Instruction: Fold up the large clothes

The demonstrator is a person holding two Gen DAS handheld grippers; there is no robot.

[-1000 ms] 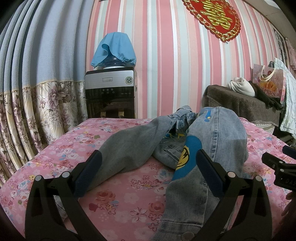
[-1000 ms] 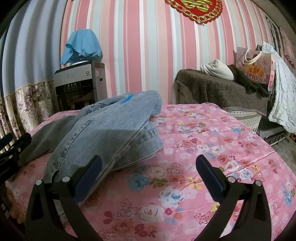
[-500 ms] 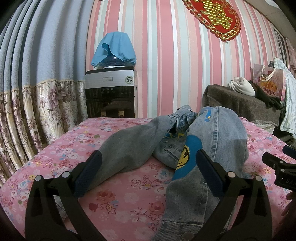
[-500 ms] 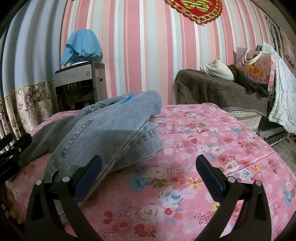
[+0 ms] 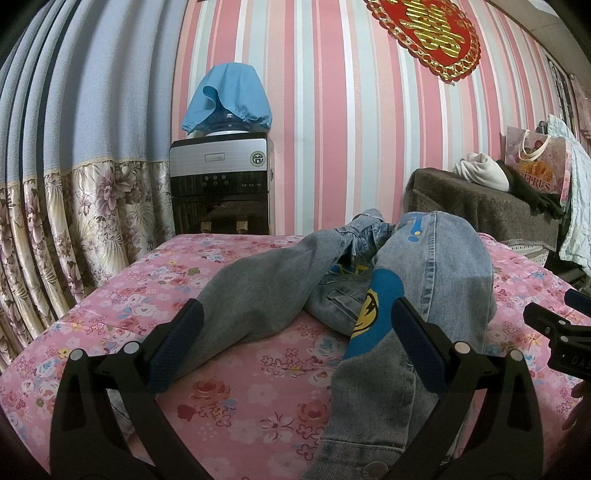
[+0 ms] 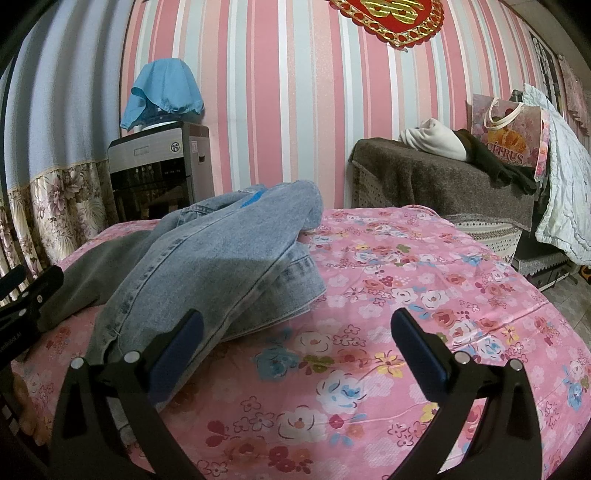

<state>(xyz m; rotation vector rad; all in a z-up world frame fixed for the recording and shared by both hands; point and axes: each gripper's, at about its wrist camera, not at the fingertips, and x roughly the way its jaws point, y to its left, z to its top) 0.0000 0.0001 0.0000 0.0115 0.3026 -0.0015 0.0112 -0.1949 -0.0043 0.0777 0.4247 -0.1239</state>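
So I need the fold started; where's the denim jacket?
The denim jacket lies crumpled on the pink floral bedspread, ahead of both open grippers, with the water dispenser behind.

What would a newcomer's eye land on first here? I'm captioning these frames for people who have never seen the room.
First the crumpled denim jacket, heaped mid-bed on the pink floral bedspread, a yellow-and-blue patch on its near side. Behind it, the pink striped wall carries a red-and-gold ornament at top right. A water dispenser under a blue cover stands by the curtain on the left.
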